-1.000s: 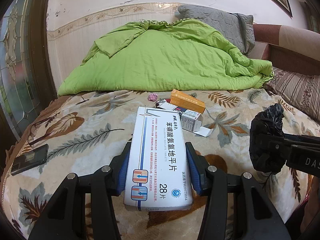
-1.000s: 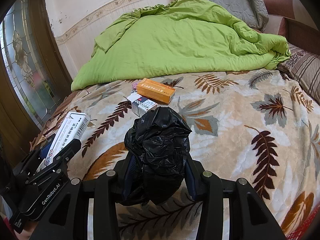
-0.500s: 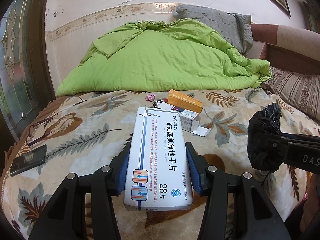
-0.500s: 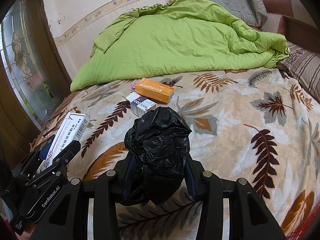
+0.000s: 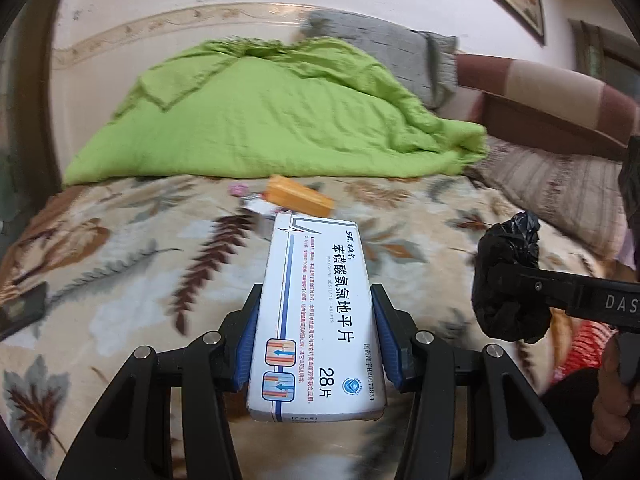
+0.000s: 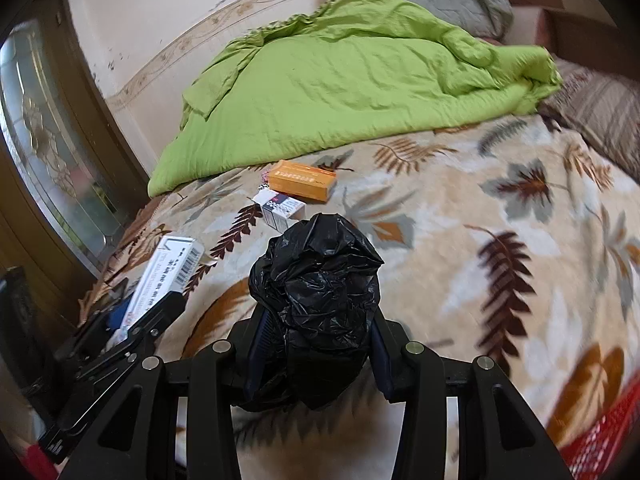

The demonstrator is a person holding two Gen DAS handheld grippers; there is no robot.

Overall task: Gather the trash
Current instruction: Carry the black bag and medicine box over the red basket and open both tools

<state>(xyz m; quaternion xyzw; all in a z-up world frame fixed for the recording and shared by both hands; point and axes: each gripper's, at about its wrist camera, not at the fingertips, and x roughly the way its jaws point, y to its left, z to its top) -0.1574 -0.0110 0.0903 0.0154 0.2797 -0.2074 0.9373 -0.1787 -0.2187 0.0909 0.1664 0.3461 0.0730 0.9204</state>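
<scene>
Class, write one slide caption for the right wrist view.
Right hand-held gripper clamps a crumpled black bag above the leaf-print blanket.

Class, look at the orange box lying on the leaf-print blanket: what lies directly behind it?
Behind the orange box rises the rumpled green quilt. A small pink scrap lies at the box's far left end. Anything under the quilt's edge stays covered.
</scene>
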